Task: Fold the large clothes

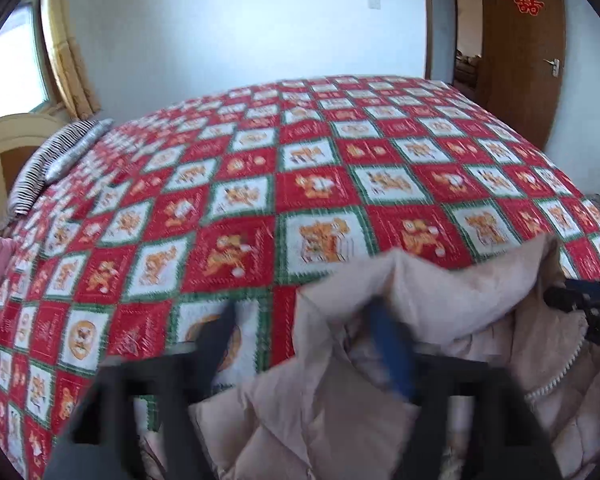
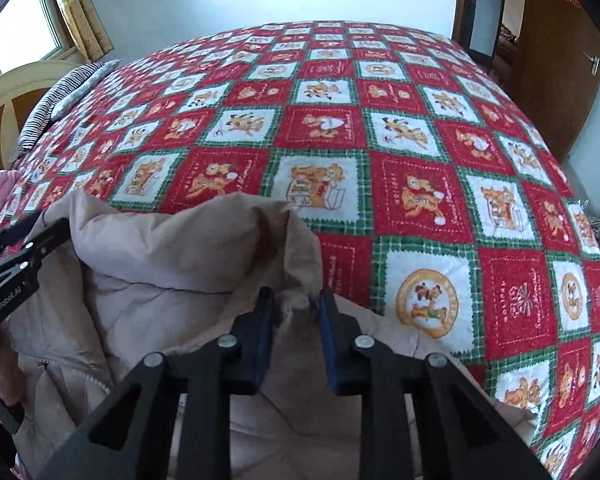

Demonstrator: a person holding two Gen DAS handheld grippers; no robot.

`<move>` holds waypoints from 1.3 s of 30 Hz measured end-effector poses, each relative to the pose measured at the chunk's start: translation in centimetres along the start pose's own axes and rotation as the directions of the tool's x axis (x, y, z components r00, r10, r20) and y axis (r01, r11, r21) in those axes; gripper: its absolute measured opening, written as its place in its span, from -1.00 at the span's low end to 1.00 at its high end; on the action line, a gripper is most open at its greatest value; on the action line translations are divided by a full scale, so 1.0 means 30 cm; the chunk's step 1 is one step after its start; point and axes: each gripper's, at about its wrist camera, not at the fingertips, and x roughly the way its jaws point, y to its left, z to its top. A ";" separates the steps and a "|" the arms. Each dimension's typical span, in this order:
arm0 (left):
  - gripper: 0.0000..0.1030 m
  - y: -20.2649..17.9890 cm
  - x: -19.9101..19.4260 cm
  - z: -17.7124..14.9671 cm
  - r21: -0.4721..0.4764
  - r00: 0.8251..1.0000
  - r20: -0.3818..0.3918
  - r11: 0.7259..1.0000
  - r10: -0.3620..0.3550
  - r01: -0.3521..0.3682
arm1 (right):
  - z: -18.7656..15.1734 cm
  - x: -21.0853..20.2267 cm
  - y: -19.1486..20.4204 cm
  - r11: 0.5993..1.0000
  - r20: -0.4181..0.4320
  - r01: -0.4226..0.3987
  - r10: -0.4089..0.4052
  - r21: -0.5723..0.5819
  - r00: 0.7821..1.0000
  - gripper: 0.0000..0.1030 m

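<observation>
The right gripper (image 2: 294, 312) has its blue pads drawn close together with a ridge of the beige padded coat (image 2: 172, 256) between them; they look to be pinching that fabric, though the very contact is hard to see. The left gripper (image 1: 304, 320) is spread wide, one finger over the quilt and the other lying on the coat, gripping nothing, and it is blurred.

The coat lies bunched at the near edge of the bed, directly under and ahead of both tools, its hood or collar humped up toward the far side and its zipper (image 1: 556, 380) running back toward the near edge between the two. The red and white checkered quilt (image 2: 420, 160) stretches away bare beyond it.

To my eye the right hand is the one already engaged; the left sits just beside the coat's left edge and needs to close on it before anything can be lifted and spread.
</observation>
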 end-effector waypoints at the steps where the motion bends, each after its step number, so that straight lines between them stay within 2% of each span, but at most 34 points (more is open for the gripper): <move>1: 0.74 0.002 -0.004 0.005 -0.009 1.000 0.023 1.000 0.006 -0.006 | 0.004 0.000 -0.001 1.000 0.009 0.015 -0.015 0.000 1.000 -0.04; 2: 0.74 0.001 0.002 0.011 -0.007 1.000 0.023 1.000 -0.012 0.012 | 0.007 -0.007 -0.005 0.999 0.033 0.034 -0.034 -0.002 0.999 0.33; 4: 0.73 -0.010 0.021 0.018 0.018 1.000 0.004 1.000 -0.014 0.013 | 0.023 -0.013 -0.002 0.999 0.061 0.039 -0.038 -0.008 0.997 0.42; 5: 0.54 -0.016 0.027 0.016 0.031 1.000 0.007 0.999 -0.003 0.003 | 0.036 -0.004 -0.002 1.000 0.044 0.025 -0.025 -0.008 0.999 0.42; 6: 0.30 -0.021 0.034 0.013 0.048 1.000 -0.007 0.999 -0.007 0.008 | 0.049 0.007 -0.004 1.000 0.021 0.004 -0.004 0.005 1.000 0.41; 7: -0.27 -0.024 0.046 0.013 0.059 0.999 -0.032 0.998 -0.019 0.021 | 0.059 0.023 -0.009 0.999 -0.018 -0.040 0.040 0.030 0.999 0.33; 8: -0.75 -0.021 0.061 0.007 0.064 0.997 -0.070 0.997 -0.030 0.034 | 0.061 0.035 -0.007 0.997 -0.050 -0.068 0.070 0.035 0.996 -0.11; 9: -0.80 -0.016 0.065 0.001 0.063 0.996 -0.084 0.997 -0.032 0.037 | 0.059 0.041 0.003 0.997 -0.073 -0.077 0.078 0.017 0.994 -0.36; 10: -0.81 -0.012 0.058 -0.003 0.069 0.997 -0.074 0.997 -0.025 0.030 | 0.047 0.032 0.021 0.999 -0.067 -0.044 0.042 -0.028 0.997 -0.49; 12: -0.86 0.001 0.036 -0.019 0.076 0.998 -0.053 0.997 -0.023 0.027 | 0.016 0.014 0.038 0.997 -0.057 -0.010 0.006 -0.081 0.998 -0.65; 14: -0.89 0.020 0.006 -0.039 0.067 0.999 -0.038 0.997 -0.031 0.034 | -0.011 -0.009 0.027 0.996 -0.042 -0.010 0.006 -0.091 0.999 -0.73; 24: -0.93 0.037 -0.141 -0.138 0.051 0.997 0.009 0.995 -0.081 0.080 | -0.112 -0.044 -0.040 0.996 -0.008 0.046 -0.047 -0.080 0.999 -0.85; 29: -0.95 0.001 -0.143 -0.233 0.153 1.000 0.009 0.988 -0.016 0.015 | -0.157 -0.047 -0.056 0.996 -0.007 0.055 -0.055 -0.077 0.998 -0.87; 39: -0.97 0.016 -0.093 -0.303 0.164 0.998 -0.062 0.986 0.001 0.009 | -0.206 -0.097 -0.034 0.991 0.007 0.086 -0.086 -0.099 0.996 -0.87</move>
